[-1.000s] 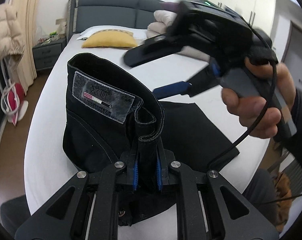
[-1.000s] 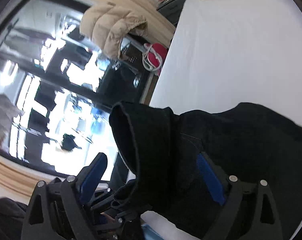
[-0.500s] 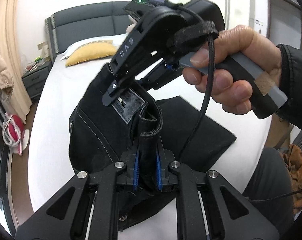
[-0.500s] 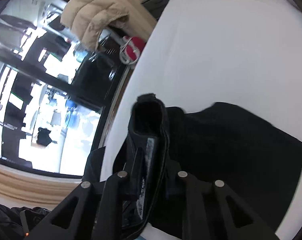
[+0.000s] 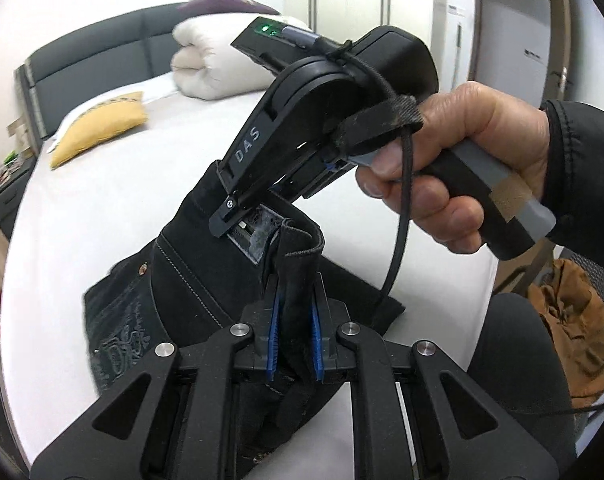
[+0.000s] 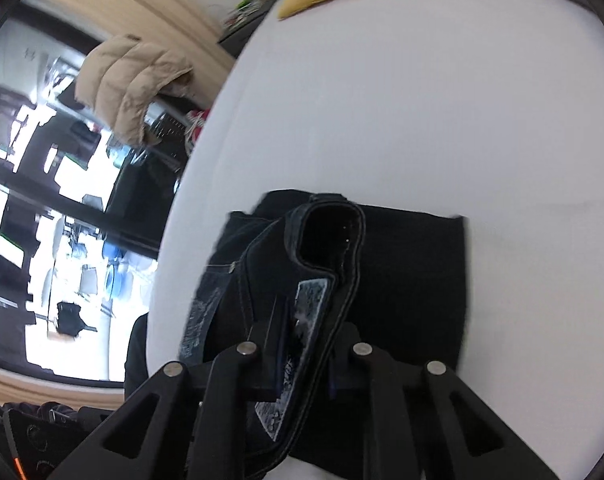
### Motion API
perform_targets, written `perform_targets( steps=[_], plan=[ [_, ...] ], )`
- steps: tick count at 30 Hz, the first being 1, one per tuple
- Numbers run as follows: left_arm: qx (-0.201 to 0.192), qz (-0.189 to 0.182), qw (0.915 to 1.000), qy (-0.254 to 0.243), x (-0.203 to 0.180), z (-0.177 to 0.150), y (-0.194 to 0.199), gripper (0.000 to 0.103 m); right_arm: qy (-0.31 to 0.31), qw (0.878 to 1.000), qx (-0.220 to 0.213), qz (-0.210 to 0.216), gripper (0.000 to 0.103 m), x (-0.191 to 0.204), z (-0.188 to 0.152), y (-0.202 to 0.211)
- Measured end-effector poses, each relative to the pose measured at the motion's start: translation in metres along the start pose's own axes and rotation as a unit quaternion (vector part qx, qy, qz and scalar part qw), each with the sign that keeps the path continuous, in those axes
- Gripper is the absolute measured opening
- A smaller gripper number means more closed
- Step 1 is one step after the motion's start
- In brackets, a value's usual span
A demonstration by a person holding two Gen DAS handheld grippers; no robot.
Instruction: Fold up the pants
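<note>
Black pants lie partly folded on a white bed, waistband lifted. My left gripper is shut on one end of the waistband. My right gripper, held by a hand, is shut on the waistband farther along, by the leather label. In the right wrist view the right gripper pinches the waistband, which loops up in front; the folded legs lie flat on the bed behind.
A yellow pillow and a rolled white duvet lie near the dark headboard. A beige jacket hangs by the window at the bed's left. A brown bag sits on the right.
The right gripper was open one second ago; it came down onto the waistband by the label and closed on it. Both grippers have lifted the waistband a little.
</note>
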State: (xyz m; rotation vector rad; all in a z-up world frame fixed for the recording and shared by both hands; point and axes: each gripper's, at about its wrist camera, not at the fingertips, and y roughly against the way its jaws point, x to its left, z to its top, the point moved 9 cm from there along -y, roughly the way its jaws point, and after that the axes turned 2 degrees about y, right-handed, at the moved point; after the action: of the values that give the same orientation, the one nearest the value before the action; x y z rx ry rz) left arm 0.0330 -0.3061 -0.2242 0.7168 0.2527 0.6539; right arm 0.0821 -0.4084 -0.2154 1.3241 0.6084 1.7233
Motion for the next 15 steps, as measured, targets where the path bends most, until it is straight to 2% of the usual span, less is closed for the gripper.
perform_targets(
  steps=[5,13,15],
  plan=[
    [0.023,-0.006,0.9996,-0.018,-0.029,0.012,-0.048,0.011,-0.028,0.999,-0.009,0.013,0.016,-0.042,-0.004,-0.004],
    [0.071,-0.001,0.9967,-0.038,-0.046,-0.003,-0.096,0.012,-0.037,0.997,-0.021,0.066,0.017,-0.073,-0.01,-0.023],
    [0.091,-0.006,0.9949,-0.042,-0.054,-0.009,-0.107,0.017,-0.053,0.995,-0.014,0.079,0.019,-0.083,-0.015,-0.031]
  ],
)
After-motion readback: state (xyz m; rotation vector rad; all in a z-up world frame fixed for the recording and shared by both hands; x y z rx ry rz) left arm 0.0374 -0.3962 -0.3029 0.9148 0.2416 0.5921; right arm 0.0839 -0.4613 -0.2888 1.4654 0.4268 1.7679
